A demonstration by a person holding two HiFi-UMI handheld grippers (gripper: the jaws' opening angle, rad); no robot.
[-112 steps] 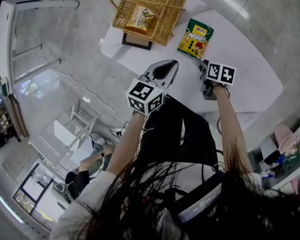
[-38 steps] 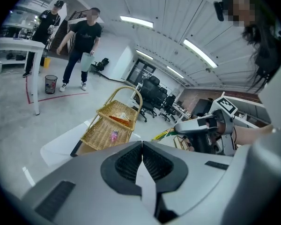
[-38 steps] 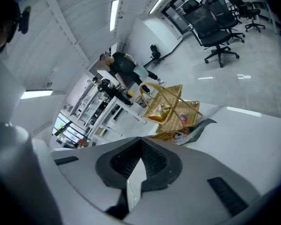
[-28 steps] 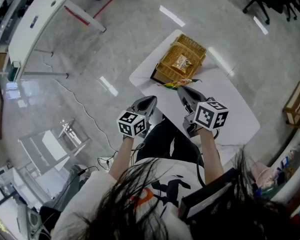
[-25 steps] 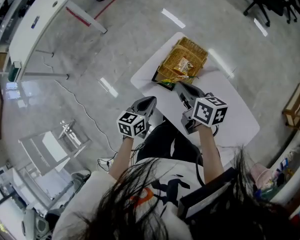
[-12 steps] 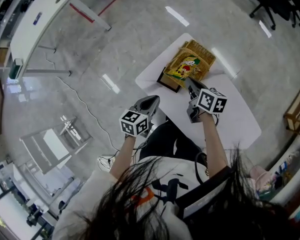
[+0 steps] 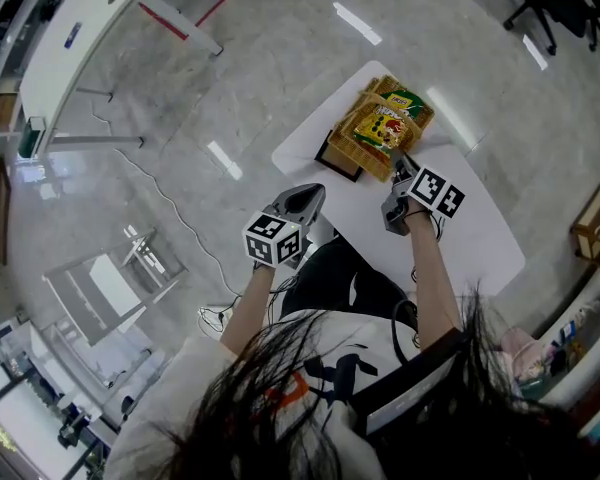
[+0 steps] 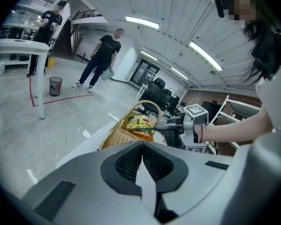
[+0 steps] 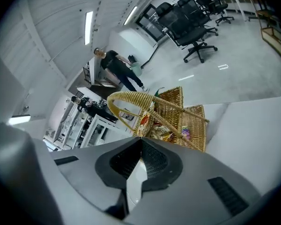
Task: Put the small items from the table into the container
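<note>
A wicker basket (image 7: 352,151) with a hoop handle stands at the far end of the white table (image 7: 460,238). My right gripper (image 7: 400,158) is shut on the corner of a green and yellow snack packet (image 7: 383,123), which hangs over the basket's opening. In the right gripper view that packet (image 9: 144,122) shows edge-on beyond the closed jaws, under the basket handle (image 9: 131,97). Another snack packet (image 9: 167,132) lies inside the basket. My left gripper (image 7: 315,190) is shut and empty, held off the table's near left edge. From there I see the basket (image 8: 118,134), the packet (image 8: 141,122) and the right gripper (image 8: 165,124).
A black flat object (image 7: 337,158) lies under the basket's near side. A white desk (image 7: 80,28) stands at far left and a wooden rack (image 7: 595,223) at right. People (image 8: 103,55) stand in the hall; office chairs (image 9: 187,22) are beyond the table.
My right gripper has carried the snack packet from the basket's near side to over its opening and has come down. The left gripper has stayed put.
</note>
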